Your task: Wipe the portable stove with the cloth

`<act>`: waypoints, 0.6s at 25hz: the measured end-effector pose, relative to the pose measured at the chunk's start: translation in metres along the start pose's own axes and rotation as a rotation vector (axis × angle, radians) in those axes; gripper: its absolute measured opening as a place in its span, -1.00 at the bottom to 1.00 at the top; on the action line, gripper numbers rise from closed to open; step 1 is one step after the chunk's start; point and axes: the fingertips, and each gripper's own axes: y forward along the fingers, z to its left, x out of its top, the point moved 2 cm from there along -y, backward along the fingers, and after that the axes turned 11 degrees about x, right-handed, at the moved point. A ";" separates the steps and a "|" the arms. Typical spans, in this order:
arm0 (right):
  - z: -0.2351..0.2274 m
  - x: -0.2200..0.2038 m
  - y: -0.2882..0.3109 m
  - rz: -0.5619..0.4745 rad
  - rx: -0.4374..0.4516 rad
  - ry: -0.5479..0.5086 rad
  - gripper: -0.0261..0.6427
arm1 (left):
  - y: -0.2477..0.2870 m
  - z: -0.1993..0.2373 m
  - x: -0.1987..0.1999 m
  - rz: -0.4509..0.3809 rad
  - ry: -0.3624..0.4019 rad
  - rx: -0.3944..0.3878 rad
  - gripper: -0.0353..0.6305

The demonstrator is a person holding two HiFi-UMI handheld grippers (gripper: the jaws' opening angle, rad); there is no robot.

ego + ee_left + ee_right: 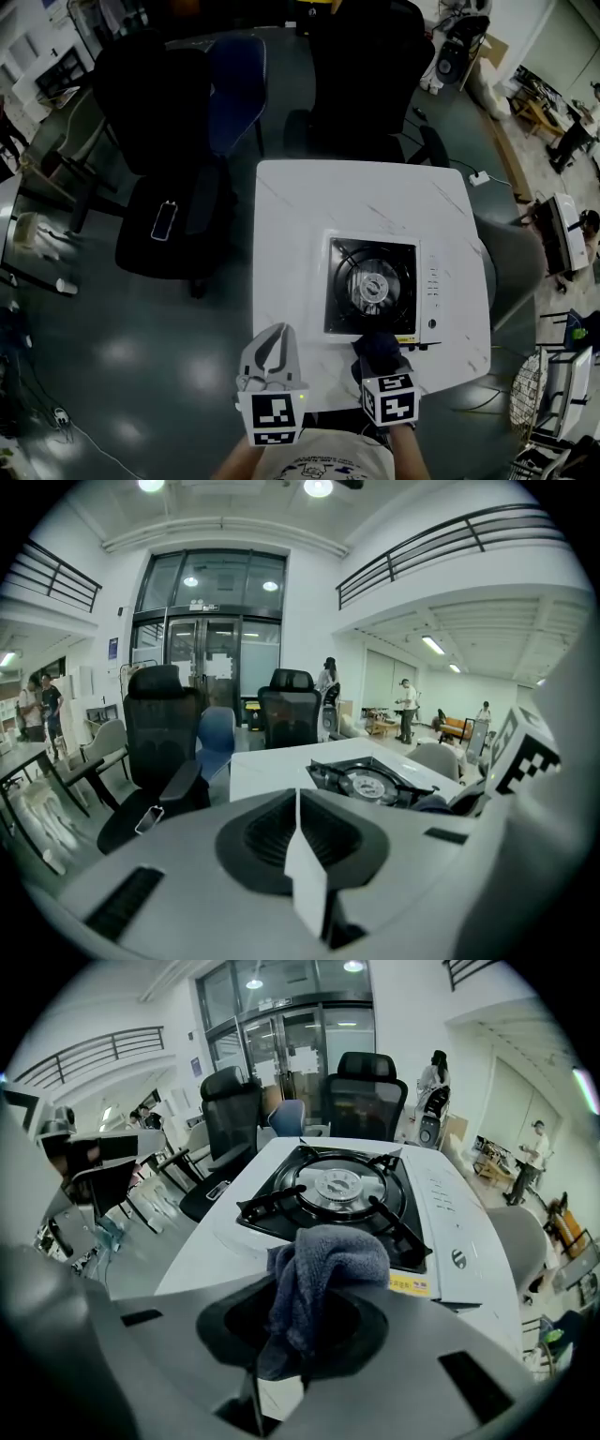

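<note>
Right gripper view alone shows right claw (298, 1309) pinching the cloth (330, 1252).

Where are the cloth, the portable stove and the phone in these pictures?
cloth (333, 1255): right gripper view, on its bunched upper fold.
portable stove (373, 286): head view, on the round burner centre.
phone (164, 220): head view, on its screen.

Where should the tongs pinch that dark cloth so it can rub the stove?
At its bunched end, coming from the person's side. The right tongs already do this: they are shut on the cloth, and its soft wad sticks out ahead toward the stove, probably good for wiping. The left tongs are shut and empty.
</note>
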 end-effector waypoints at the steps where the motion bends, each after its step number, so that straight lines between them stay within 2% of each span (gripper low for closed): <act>1: 0.002 0.001 0.001 0.003 0.006 -0.005 -0.69 | 0.000 0.003 -0.001 0.001 -0.005 0.005 -0.83; 15: 0.051 0.017 0.023 0.047 0.134 -0.109 -0.69 | -0.007 0.032 -0.009 0.014 -0.044 0.077 -0.82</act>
